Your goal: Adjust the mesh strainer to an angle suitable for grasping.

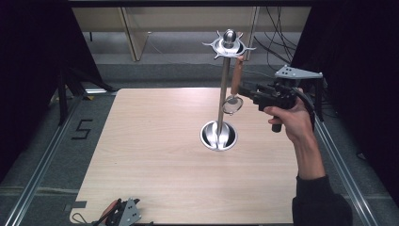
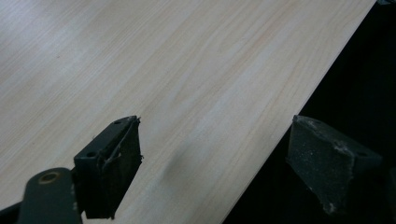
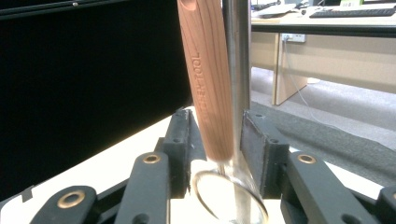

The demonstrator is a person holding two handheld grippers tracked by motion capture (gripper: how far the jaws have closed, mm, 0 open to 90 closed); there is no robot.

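A metal stand (image 1: 222, 94) rises from a round base (image 1: 219, 136) on the wooden table (image 1: 155, 155), with a ring of hooks (image 1: 229, 45) at its top. A wooden-handled strainer (image 1: 235, 77) hangs upright beside the pole, its handle top just under a hook. My right gripper (image 1: 243, 89), held in a hand, is shut on the lower handle (image 3: 212, 93). The strainer's round rim (image 3: 229, 198) shows below the jaws. My left gripper (image 1: 123, 213) lies at the table's front left edge with no hand on it. It stands open (image 2: 210, 172) over bare wood.
A dark drop runs along the table edge (image 2: 299, 107) by the left gripper. Desks and cables (image 1: 277, 28) stand beyond the table's far side. Black curtains flank both sides, and metal rails (image 1: 42, 160) run along the floor.
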